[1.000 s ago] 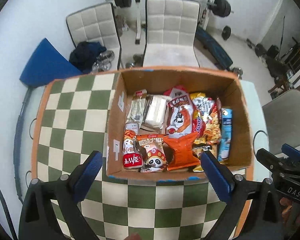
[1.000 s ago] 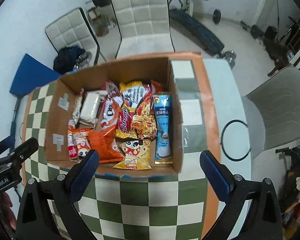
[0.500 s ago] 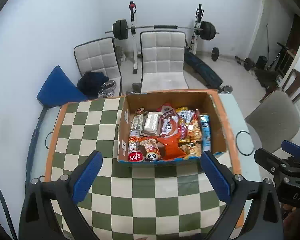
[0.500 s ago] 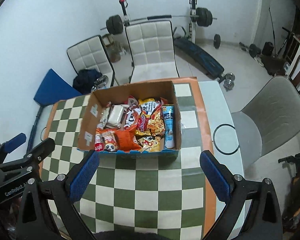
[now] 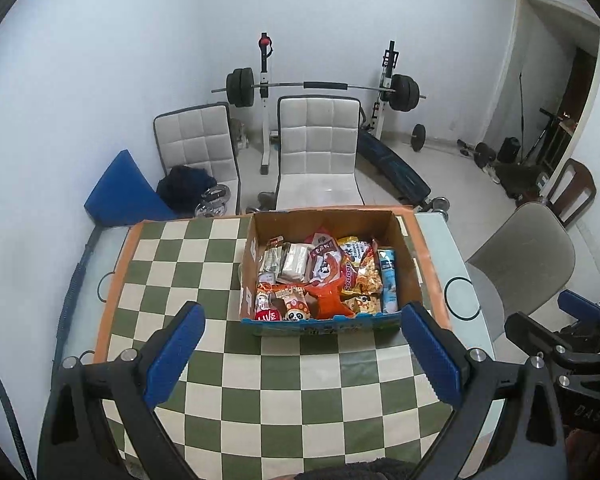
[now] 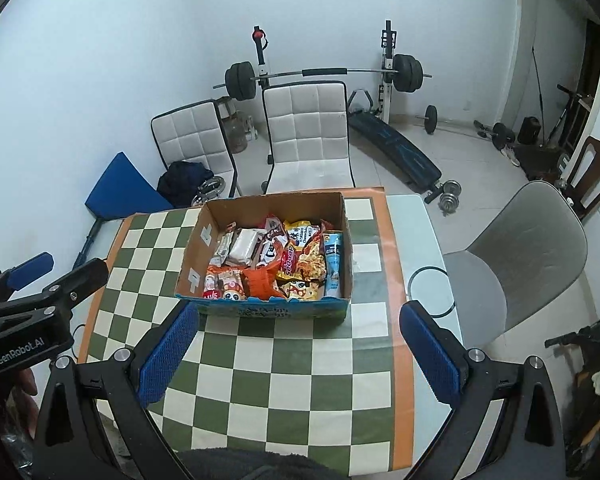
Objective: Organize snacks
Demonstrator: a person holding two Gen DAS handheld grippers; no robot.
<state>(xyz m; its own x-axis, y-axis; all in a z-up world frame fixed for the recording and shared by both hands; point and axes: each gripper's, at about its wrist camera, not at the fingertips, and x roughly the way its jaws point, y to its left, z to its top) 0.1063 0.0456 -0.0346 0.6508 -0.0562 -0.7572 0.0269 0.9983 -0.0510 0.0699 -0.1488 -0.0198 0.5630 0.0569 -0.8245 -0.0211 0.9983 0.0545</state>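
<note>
A cardboard box stands on the green-and-cream checkered table, filled with several snack packets: an orange bag, a light blue tube pack, a panda packet and white wrapped bars. My left gripper hangs open well back from the box, nothing between its blue pads. My right gripper is open too, also empty and clear of the box.
Two white padded chairs stand behind the table, with a barbell rack by the wall. A grey chair sits at the right. The table's orange edge runs along the right side.
Both grippers have pulled back and up from the box, which now looks much smaller and farther. Both stay open and empty throughout.
</note>
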